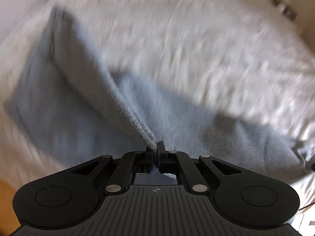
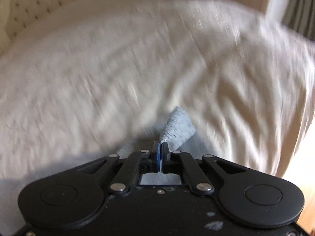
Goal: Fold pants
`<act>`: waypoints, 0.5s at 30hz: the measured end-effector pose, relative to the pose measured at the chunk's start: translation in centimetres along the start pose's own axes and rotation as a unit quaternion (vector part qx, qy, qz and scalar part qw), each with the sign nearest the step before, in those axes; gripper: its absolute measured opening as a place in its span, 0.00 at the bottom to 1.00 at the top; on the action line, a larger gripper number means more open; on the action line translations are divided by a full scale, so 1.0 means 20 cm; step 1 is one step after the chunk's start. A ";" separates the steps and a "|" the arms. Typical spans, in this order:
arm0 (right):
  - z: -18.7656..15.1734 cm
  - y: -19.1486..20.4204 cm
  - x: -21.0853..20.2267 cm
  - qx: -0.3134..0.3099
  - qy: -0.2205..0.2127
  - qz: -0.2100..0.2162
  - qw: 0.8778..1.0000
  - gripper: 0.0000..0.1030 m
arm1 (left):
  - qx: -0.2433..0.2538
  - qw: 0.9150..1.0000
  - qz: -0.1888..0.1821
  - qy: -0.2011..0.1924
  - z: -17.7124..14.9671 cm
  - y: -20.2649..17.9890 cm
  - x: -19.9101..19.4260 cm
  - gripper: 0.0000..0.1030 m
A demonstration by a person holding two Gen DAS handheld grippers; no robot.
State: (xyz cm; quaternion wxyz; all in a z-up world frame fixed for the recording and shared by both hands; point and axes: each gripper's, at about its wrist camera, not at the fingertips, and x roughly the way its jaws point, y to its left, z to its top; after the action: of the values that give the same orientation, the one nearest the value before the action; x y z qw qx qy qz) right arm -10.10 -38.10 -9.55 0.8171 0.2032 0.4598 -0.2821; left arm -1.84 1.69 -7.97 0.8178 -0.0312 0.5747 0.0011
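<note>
Light grey pants (image 1: 59, 106) lie spread on a white bed, blurred by motion. In the left wrist view my left gripper (image 1: 155, 147) is shut on a ribbed hem of the pants, and a lifted fold runs from the jaws up to the left. A drawstring (image 1: 301, 153) shows at the right edge. In the right wrist view my right gripper (image 2: 161, 147) is shut on another ribbed end of the pants (image 2: 178, 125), which sticks up past the jaws. The rest of the pants is hidden under that gripper.
The white bedspread (image 2: 118, 59) fills both views. A tufted cream headboard (image 2: 29, 5) stands at the far left in the right wrist view, a curtain (image 2: 297, 5) at the far right. The bed's edge drops toward wooden floor (image 2: 303, 186) at the right.
</note>
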 end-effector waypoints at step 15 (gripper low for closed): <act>-0.04 -0.19 -0.09 -0.020 -0.091 0.064 0.994 0.01 | -0.046 0.998 0.006 -0.030 -0.13 -0.05 -0.01 0.04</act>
State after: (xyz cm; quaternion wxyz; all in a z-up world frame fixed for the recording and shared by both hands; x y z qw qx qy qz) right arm -13.76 -39.99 -8.72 0.8759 0.1894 0.3753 -0.2370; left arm -4.26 0.60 -8.68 0.8321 -0.0654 0.5497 0.0331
